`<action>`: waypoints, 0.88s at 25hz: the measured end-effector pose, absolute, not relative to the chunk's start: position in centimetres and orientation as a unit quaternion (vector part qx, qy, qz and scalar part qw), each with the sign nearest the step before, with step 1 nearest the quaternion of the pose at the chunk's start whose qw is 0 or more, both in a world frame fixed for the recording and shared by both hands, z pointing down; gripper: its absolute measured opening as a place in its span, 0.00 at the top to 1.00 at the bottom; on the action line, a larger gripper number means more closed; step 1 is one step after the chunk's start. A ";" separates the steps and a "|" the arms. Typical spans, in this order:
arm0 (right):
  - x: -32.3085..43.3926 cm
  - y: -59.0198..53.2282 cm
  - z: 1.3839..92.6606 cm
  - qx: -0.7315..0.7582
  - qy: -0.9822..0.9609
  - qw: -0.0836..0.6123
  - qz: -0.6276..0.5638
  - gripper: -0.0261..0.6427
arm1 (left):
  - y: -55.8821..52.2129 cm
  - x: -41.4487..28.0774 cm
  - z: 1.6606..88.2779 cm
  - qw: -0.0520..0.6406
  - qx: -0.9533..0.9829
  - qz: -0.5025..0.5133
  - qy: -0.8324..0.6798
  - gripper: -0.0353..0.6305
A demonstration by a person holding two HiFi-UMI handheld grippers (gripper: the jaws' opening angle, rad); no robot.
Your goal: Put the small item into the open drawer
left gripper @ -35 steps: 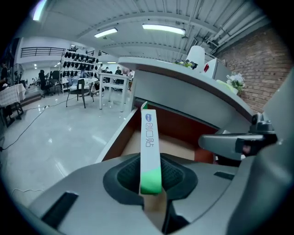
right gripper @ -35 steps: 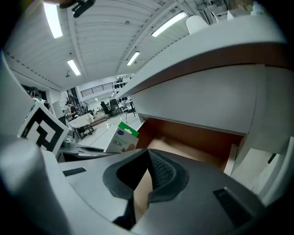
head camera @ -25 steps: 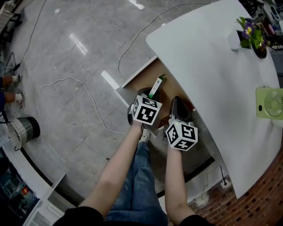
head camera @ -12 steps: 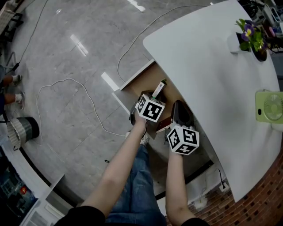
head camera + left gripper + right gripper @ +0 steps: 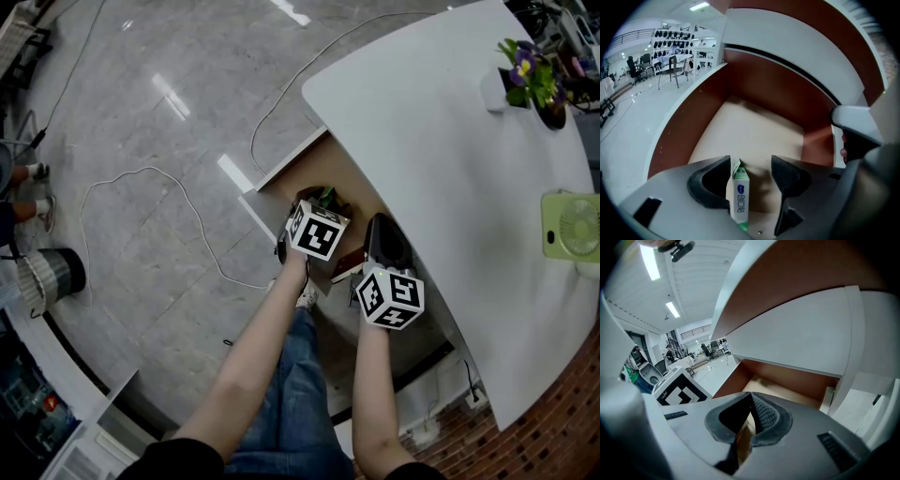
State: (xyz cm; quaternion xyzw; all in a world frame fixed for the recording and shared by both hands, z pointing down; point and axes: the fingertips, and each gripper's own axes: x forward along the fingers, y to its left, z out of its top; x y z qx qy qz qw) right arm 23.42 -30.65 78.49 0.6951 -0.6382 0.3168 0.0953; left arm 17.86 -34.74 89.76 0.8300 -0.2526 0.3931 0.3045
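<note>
1. The small item (image 5: 739,201) is a slim white carton with green ends and a blue logo.
2. I see its long axis running along the jaws, far end toward the drawer (image 5: 754,126) floor.
3. My left hand-held gripper (image 5: 750,176) has just spread wide around it; the right hand-held gripper (image 5: 749,401) is pinched closed.

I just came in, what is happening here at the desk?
A person holds a gripper in each hand at an open drawer. The left gripper has just opened its jaws over the drawer floor; the small white-and-green tube stands loose between them. The right gripper, jaws together, sits at the drawer's side.
</note>
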 end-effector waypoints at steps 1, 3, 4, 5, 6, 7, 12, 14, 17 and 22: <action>23.4 -30.6 78.5 0.695 -0.638 0.095 0.317 0.96 | -34.8 17.8 89.7 0.304 0.831 0.391 -0.254 0.54; 23.3 -30.5 78.5 0.695 -0.638 0.095 0.317 0.96 | -35.1 17.6 89.5 0.302 0.832 0.388 -0.259 0.54; 23.2 -30.4 78.4 0.695 -0.638 0.095 0.317 0.96 | -35.1 17.5 89.3 0.301 0.832 0.385 -0.262 0.54; 23.2 -30.3 78.4 0.696 -0.638 0.094 0.317 0.96 | -35.1 17.4 89.1 0.299 0.833 0.382 -0.265 0.54; 23.0 -30.2 78.3 0.696 -0.638 0.094 0.317 0.96 | -35.2 17.2 88.6 0.297 0.835 0.378 -0.269 0.54; 22.9 -30.1 78.2 0.696 -0.637 0.094 0.317 0.96 | -35.2 17.0 88.1 0.294 0.837 0.373 -0.273 0.54; 22.3 -29.5 77.0 0.699 -0.637 0.088 0.312 0.96 | -35.7 15.6 84.0 0.281 0.850 0.333 -0.298 0.59; 22.0 -29.1 76.1 0.701 -0.637 0.085 0.309 0.96 | -35.6 14.5 81.8 0.276 0.852 0.317 -0.311 0.66; 21.4 -28.3 74.1 0.704 -0.638 0.078 0.304 0.96 | -35.2 12.6 78.0 0.268 0.856 0.294 -0.331 0.77; 20.1 -26.8 69.3 0.709 -0.640 0.064 0.291 0.96 | -34.6 9.7 70.7 0.243 0.866 0.252 -0.357 0.89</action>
